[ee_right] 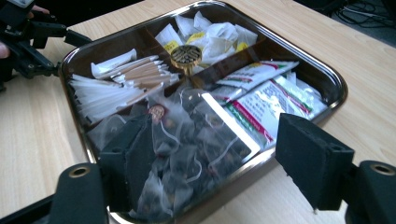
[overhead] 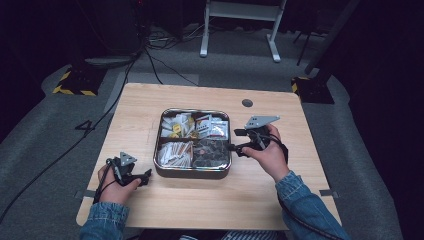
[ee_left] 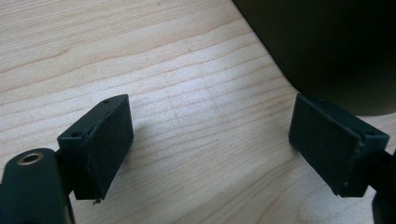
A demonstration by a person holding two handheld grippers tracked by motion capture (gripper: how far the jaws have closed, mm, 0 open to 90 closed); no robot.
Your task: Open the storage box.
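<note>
Pale wood-grain counter (overhead: 210, 200) with rounded corners, standing on grey carpet (overhead: 45, 150) in a dark room; black cables (overhead: 150, 55) trail across the floor behind, beside a white metal stand (overhead: 240, 20). At the counter's centre lies a square polished-metal tray with a clear lid (overhead: 194, 172), divided into four compartments: white sachets with yellow tags, printed white packets, slim paper sticks, and dark mesh tea bags. A small brass knob (ee_right: 185, 57) sits on the lid's middle. Left claw (overhead: 142, 178): jaws spread wide over bare wood, holding nothing, near the tray's near-left corner. Right claw (ee_right: 219, 158): black padded jaws parted, empty, at the tray's right edge beside the tea-bag compartment.
</note>
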